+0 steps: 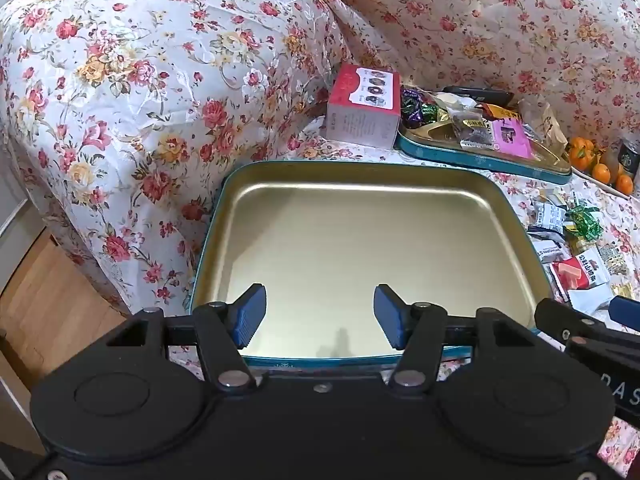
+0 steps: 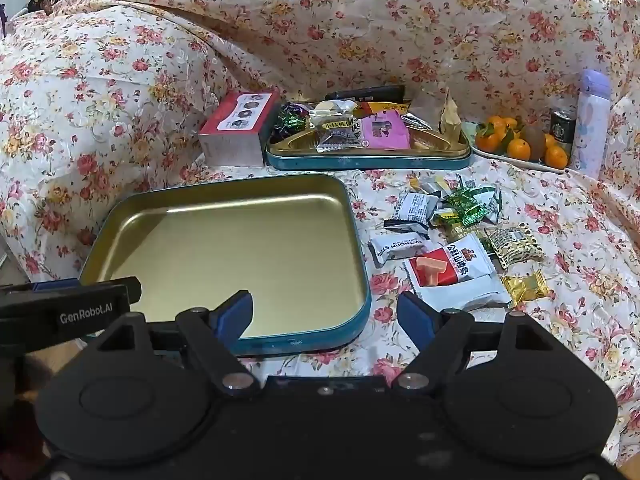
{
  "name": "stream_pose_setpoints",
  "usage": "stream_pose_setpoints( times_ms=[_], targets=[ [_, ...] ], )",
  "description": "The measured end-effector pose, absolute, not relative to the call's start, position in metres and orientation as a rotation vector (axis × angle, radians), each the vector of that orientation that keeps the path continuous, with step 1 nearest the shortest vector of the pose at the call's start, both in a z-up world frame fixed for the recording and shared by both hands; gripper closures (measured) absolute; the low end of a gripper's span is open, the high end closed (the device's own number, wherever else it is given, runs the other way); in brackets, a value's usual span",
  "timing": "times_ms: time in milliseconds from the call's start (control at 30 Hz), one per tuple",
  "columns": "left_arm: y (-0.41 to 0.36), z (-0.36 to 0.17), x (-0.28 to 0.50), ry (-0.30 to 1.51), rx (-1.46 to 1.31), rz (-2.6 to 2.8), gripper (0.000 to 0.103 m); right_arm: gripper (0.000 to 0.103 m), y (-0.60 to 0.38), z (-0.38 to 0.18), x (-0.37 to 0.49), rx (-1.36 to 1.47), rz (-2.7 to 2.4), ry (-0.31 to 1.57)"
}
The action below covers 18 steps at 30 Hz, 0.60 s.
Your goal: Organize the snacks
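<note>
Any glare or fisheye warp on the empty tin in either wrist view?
Left wrist: the empty tin shows a bright streak along its far wall and bowed edges. Right wrist: a similar streak on the tin, and the floral cloth curves toward the frame edges.

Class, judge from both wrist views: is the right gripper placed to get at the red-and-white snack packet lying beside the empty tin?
Probably yes. The right gripper, jaws open and empty, sits just short of the red-and-white snack packet, which lies on the floral cloth right of the empty tin. Nothing stands between them.

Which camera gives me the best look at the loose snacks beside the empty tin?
The right wrist view: the whole pile of loose snacks lies unobstructed right of the empty tin. The left wrist view squeezes them against its right edge.
</note>
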<state>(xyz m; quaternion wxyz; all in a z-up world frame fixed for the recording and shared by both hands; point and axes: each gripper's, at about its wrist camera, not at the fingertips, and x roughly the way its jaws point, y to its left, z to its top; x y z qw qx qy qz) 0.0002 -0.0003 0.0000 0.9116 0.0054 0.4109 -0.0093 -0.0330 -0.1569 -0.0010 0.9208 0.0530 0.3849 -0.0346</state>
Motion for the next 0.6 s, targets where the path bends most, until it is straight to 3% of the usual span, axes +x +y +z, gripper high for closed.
stream_pose_setpoints(
  times_ms=[600],
  targets=[
    [0.002,-0.002,0.0,0.854,0.004,-0.025,0.041,0.02,-0.157,-0.002,-0.029,0.119,-0.077,0.82]
  ],
)
